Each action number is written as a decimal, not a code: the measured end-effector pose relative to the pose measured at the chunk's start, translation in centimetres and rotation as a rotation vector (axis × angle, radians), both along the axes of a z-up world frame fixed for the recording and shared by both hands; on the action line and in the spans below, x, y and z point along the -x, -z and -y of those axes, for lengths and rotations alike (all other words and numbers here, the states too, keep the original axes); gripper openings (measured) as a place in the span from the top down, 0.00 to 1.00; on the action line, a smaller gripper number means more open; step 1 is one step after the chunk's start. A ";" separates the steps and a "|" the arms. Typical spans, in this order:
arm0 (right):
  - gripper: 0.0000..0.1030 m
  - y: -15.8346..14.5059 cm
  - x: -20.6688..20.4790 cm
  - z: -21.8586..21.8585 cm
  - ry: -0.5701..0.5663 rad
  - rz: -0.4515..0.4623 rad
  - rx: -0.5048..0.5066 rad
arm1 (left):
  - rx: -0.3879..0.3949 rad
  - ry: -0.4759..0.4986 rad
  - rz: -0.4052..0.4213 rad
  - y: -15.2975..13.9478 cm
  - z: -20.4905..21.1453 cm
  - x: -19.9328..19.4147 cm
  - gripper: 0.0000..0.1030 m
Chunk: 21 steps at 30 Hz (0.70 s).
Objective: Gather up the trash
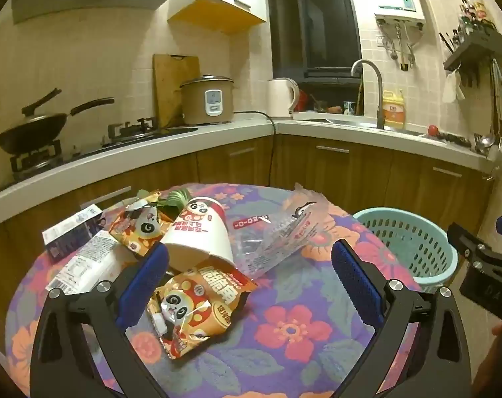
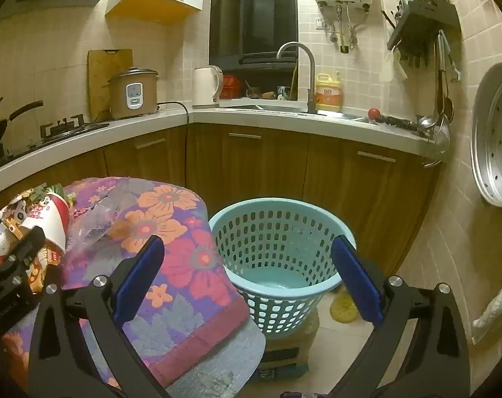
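Sideways, paper cup (image 1: 197, 232) mouth facing left tool (image 1: 249, 278), spread.

Dim, warm yellowish indoor light; strong fisheye bending, dark vignetted corners.

A dim, warm-lit kitchen: beige tiled walls (image 2: 360, 66), an L-shaped white worktop (image 1: 191, 141) over wooden cabinets (image 2: 267, 165), a dark window (image 1: 314, 23), and pale floor tiles (image 2: 337, 341).

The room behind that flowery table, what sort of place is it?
Most likely a home kitchen. A wok sits on a gas stove, a rice cooker and kettle stand on the counter, and a sink tap is in the corner. Both grippers are open.
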State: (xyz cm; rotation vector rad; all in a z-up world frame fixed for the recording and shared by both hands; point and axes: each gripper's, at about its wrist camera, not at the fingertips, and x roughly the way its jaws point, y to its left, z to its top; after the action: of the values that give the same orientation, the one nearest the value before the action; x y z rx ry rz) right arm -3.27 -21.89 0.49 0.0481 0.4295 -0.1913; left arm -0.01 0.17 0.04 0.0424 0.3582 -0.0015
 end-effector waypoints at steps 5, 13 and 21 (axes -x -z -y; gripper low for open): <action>0.08 -0.4 0.3 0.0 0.007 0.012 -0.015 | -0.020 0.007 -0.008 0.3 0.5 0.0 0.08; 0.08 -0.5 0.1 0.3 0.005 0.012 -0.026 | -0.026 0.022 0.002 0.1 2.1 1.3 0.08; 0.08 -0.8 0.2 0.4 0.010 0.010 -0.015 | -0.007 0.025 -0.019 0.6 0.8 -0.2 0.08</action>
State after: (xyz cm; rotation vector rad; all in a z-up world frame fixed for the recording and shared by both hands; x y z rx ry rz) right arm -3.51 -22.33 1.24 0.0658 0.4205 -0.1979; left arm 0.18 -0.60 -0.53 0.0539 0.3762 -0.0254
